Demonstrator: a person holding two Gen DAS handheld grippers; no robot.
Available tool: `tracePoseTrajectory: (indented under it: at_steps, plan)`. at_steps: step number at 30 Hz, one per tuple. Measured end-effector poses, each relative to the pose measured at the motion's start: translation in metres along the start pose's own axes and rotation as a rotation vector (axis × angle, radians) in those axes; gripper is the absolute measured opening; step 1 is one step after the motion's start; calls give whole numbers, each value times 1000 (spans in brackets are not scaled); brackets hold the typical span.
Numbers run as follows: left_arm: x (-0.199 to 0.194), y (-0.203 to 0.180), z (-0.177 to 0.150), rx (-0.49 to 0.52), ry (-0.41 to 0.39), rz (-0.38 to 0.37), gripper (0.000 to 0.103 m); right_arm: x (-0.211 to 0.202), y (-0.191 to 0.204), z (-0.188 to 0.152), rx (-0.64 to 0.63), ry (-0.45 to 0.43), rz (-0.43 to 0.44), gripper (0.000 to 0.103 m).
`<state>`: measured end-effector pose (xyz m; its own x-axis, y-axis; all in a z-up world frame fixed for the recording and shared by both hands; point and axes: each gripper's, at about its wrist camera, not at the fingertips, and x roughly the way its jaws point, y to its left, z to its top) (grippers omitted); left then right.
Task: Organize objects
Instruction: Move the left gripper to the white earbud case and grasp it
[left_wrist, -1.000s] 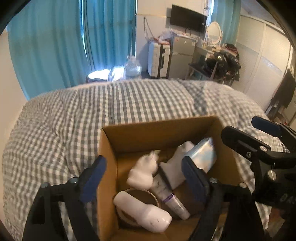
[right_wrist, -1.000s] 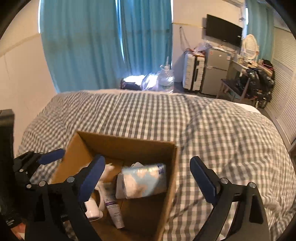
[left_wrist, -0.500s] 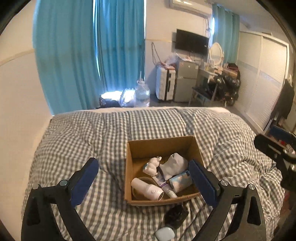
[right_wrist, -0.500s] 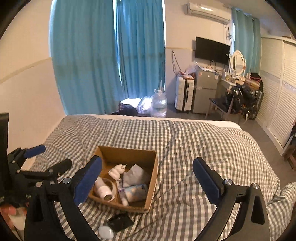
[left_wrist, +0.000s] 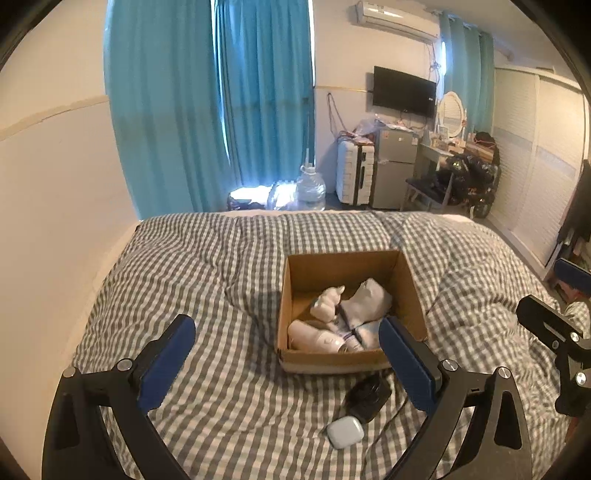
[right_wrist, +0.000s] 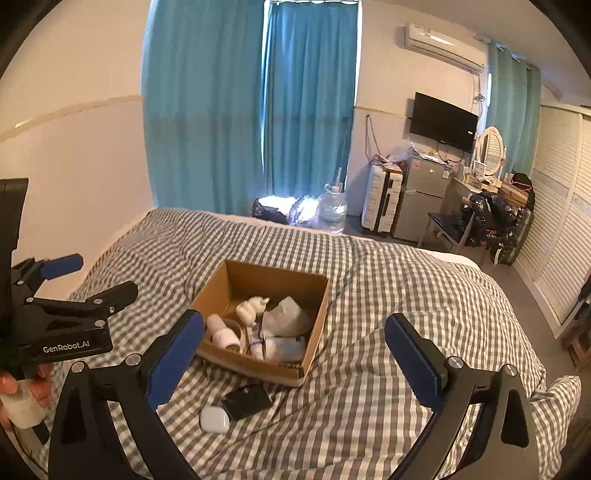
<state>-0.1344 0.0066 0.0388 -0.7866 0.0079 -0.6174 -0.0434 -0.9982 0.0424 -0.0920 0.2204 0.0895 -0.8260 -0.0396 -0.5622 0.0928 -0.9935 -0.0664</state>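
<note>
A brown cardboard box (left_wrist: 410, 291) (right_wrist: 317, 328) sits on the checked bed cover and holds a white figurine (left_wrist: 327, 304) (right_wrist: 251, 308), a white bottle (left_wrist: 314, 338) (right_wrist: 221, 332), a tube, a tape roll and soft packs. A black pouch (left_wrist: 369, 397) (right_wrist: 247, 400) and a small white case (left_wrist: 345, 432) (right_wrist: 214, 419) lie on the cover in front of the box. My left gripper (left_wrist: 288, 365) is open and empty, held back above the bed. My right gripper (right_wrist: 295, 358) is open and empty too. The left gripper also shows in the right wrist view (right_wrist: 85, 277).
The grey-and-white checked bed cover (left_wrist: 207, 280) (right_wrist: 406, 295) fills the foreground. Blue curtains, a water jug (left_wrist: 310, 188), a white suitcase, a small fridge, a desk, a chair and a wall TV stand at the far end. A wall runs along the bed's left side.
Both grippers have pulled back and up from the box, which now looks small and far. The pouch and the white case have come into view in front of it.
</note>
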Motion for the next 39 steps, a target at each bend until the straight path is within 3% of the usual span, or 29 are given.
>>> tracePoseTrajectory:
  at_steps: [12, 22, 25, 27, 29, 35, 39]
  plan:
    - [63, -23, -86, 41, 130, 12, 102, 61, 4, -77, -11, 127, -13, 99]
    - [118, -56, -153, 137, 302, -60, 100, 113, -7, -117, 35, 237, -10, 99]
    - [127, -61, -161, 153, 337, -80, 92, 124, -6, -124, 42, 262, 2, 99]
    - [135, -65, -165, 160, 370, -105, 79, 131, -6, -128, 44, 275, 8, 99]
    - [141, -67, -168, 153, 398, -143, 72, 134, -6, -130, 48, 283, 13, 99]
    - [157, -78, -177, 176, 451, -172, 70, 140, -8, -135, 65, 298, 24, 99]
    - [156, -79, -178, 171, 451, -196, 59, 142, -10, -138, 80, 305, 26, 99]
